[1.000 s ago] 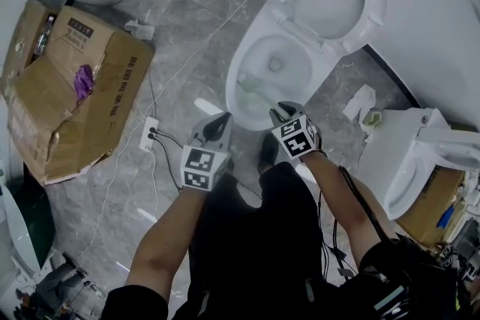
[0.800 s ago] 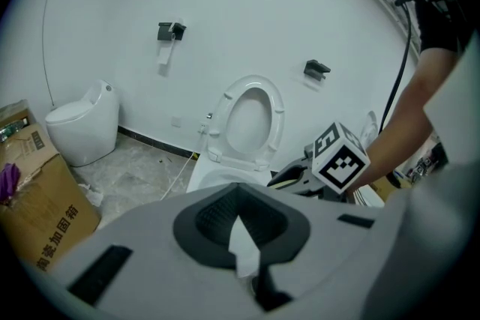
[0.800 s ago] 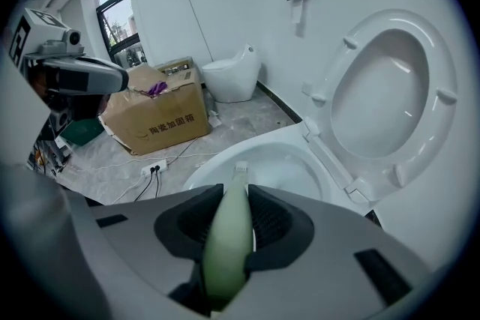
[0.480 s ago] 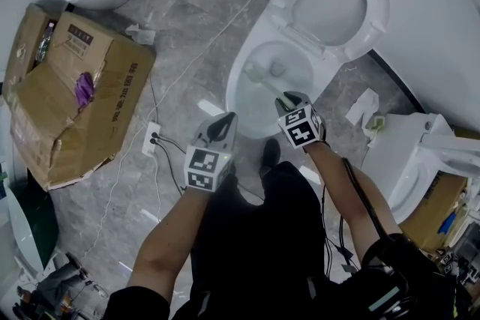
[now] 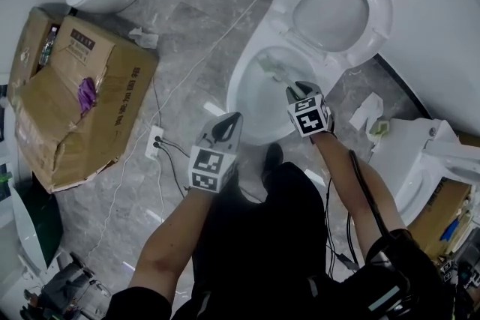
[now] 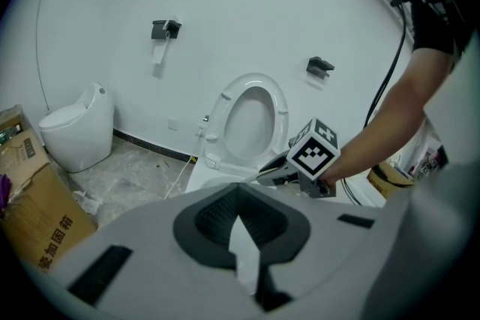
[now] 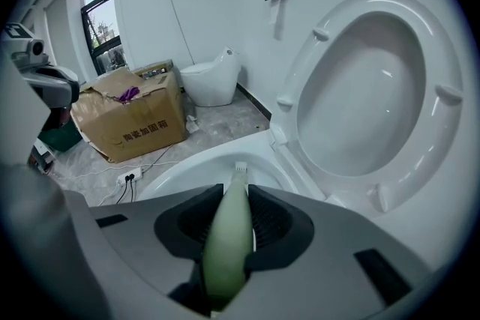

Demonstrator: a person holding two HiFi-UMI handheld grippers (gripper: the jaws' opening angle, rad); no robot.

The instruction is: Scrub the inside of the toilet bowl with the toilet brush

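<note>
Your right gripper (image 5: 298,92) is clamped on the brush (image 5: 276,73) handle. The brush's long axis runs straight out along the jaws, forward and down into the bowl (image 5: 238,86), with the head near the far inner wall. Contact is unclear. Your left gripper (image 5: 226,125) is closed and idle, short of the rim. I'd scrub along that axis.

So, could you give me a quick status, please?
Right gripper shut on brush, brush head inside bowl. Left gripper shut, empty, beside bowl. Seat up, nothing blocking.
</note>
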